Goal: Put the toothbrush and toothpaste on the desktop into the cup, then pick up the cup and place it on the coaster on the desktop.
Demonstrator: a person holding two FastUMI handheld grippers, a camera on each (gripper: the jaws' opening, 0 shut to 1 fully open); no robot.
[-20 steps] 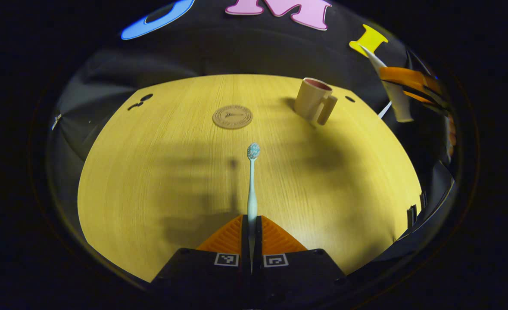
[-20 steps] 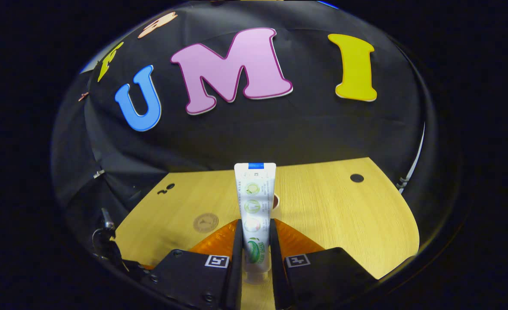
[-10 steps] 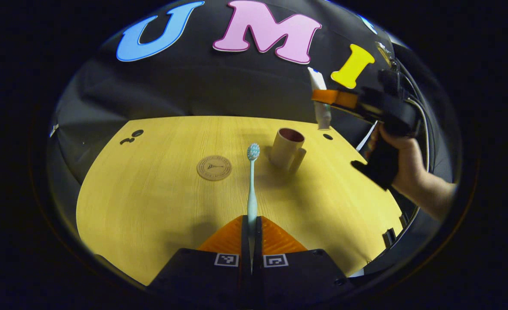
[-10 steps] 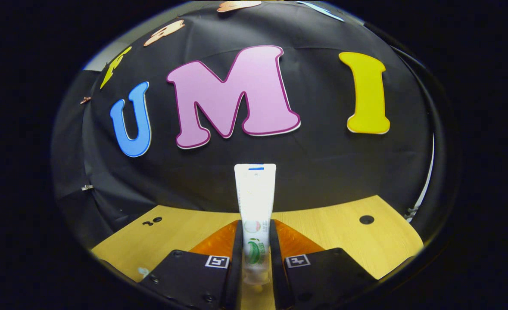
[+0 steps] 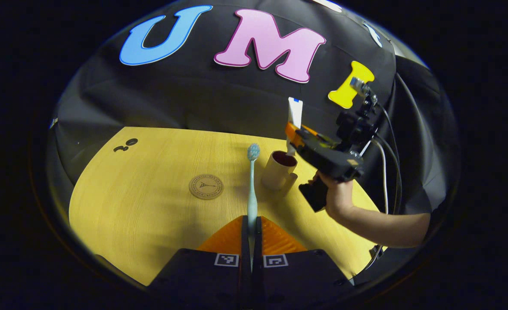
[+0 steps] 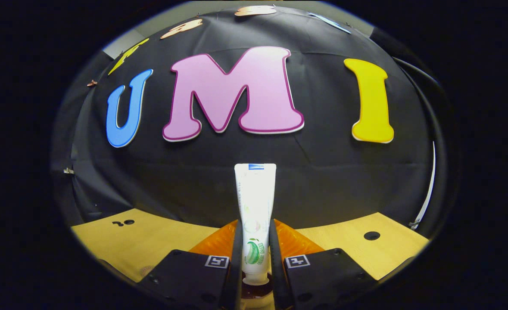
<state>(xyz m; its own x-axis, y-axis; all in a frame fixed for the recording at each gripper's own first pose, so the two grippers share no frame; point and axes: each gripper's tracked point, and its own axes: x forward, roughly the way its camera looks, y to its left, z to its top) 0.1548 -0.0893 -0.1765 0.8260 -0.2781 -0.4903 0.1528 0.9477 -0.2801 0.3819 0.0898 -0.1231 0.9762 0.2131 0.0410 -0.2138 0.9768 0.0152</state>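
My left gripper is shut on a pale blue toothbrush that points forward over the wooden desktop, bristle head up near the cup. The beige cup with a dark red inside stands upright right of the round coaster. My right gripper is shut on a white toothpaste tube, held upright with its cap end low. In the left gripper view the right gripper holds the tube right above the cup's mouth. The cup's dark rim shows below the cap.
A hand and forearm hold the right gripper over the desktop's right side, with cables trailing behind. Small dark holes mark the desktop's far left corner and another hole the far right. The black cloth wall rises behind the desk.
The right gripper has moved left and down, bringing the toothpaste over the cup's mouth and tilting it more upright. My left gripper has risen and pulled back a little with the toothbrush.
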